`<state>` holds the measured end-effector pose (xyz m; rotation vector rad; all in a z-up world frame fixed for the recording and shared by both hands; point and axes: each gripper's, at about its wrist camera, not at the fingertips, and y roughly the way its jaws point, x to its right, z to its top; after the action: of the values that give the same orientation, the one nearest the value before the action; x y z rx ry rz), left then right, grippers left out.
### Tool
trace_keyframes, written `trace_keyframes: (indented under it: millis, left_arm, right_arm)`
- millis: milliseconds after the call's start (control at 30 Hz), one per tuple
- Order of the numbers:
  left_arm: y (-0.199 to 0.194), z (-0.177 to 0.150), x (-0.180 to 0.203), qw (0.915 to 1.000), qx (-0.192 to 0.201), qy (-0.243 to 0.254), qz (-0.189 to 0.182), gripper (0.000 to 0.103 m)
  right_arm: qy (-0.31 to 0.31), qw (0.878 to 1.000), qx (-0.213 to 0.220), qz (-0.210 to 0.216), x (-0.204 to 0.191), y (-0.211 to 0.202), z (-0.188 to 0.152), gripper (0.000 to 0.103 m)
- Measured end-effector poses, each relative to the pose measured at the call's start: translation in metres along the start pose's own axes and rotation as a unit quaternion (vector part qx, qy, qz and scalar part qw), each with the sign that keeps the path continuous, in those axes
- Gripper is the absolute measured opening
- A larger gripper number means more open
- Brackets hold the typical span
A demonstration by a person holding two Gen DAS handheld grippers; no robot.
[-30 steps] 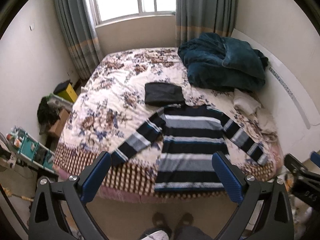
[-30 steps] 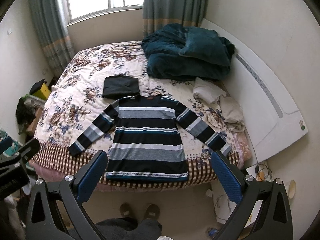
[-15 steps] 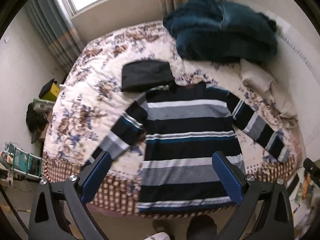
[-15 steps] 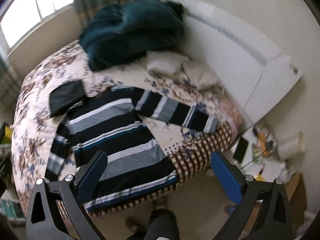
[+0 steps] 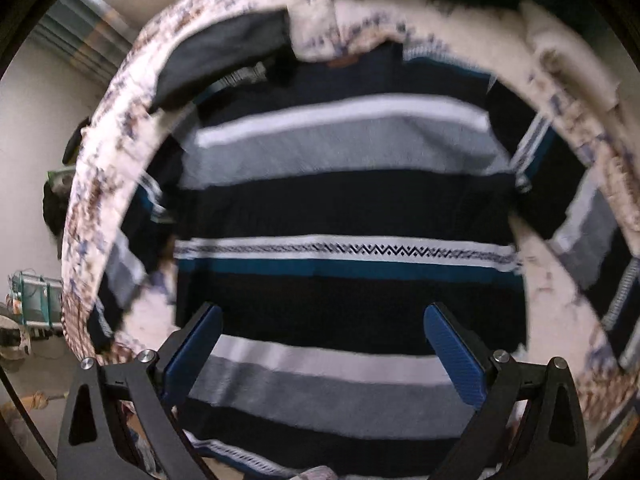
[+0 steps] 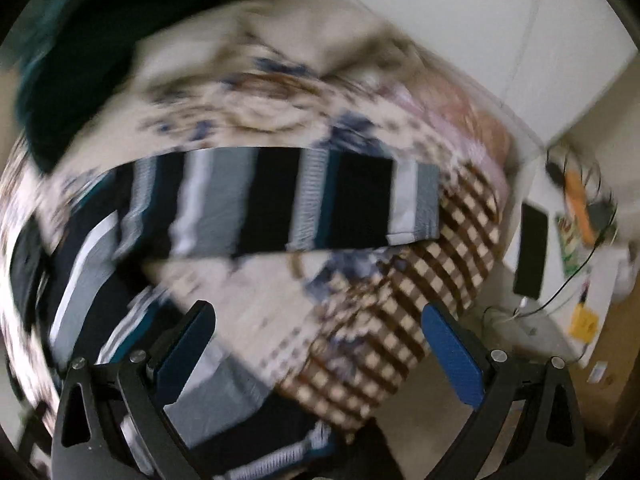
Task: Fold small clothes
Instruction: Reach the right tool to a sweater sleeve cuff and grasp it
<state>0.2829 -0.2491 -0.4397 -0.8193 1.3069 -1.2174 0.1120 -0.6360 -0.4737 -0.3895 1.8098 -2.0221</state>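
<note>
While my left gripper hangs spread wide over the striped sweater, flat and unfolded on the bed, nothing is folded. From the right wrist, my right gripper, also agape, faces a sleeve lying outstretched.

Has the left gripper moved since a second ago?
Yes. The left gripper has come down and forward toward the striped sweater, which now fills its view; the bed shows only around it.
</note>
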Motion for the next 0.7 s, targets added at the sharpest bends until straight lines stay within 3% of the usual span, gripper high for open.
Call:
trace_keyframes:
  millis: [100,200,333,467,533,600,700]
  left_arm:
    - [0.040,0.005,0.010,0.9996,-0.024,-0.010,0.010,0.103]
    - [0.070,0.011,0.014,0.9991,-0.030,-0.016,0.027,0.103]
    - [0.100,0.024,0.016,0.9982,-0.036,-0.027,0.038,0.103]
    - [0.119,0.027,0.016,0.9979,-0.040,-0.049,0.015,0.103]
    - [0.123,0.027,0.015,0.9980,-0.033,-0.053,0.008,0.103]
    - [0.125,0.027,0.011,0.9977,-0.028,-0.062,-0.003,0.103]
    - [0.132,0.027,-0.003,0.9955,-0.036,-0.082,-0.032,0.103]
  right_arm:
    - [0.093,0.995,-0.042,0.023,0.041,0.050,0.008,0.103]
    - [0.201,0.977,-0.052,0.057,0.090,0.090,0.008,0.103]
    - [0.299,0.950,-0.023,0.092,0.132,0.133,0.006,0.103]
    - [0.338,0.935,0.017,0.103,0.142,0.150,0.001,0.103]
    - [0.352,0.929,0.058,0.100,0.143,0.150,-0.004,0.095]
    - [0.358,0.925,0.080,0.098,0.143,0.147,-0.006,0.071]
    - [0.359,0.925,0.092,0.086,0.139,0.150,-0.008,0.044]
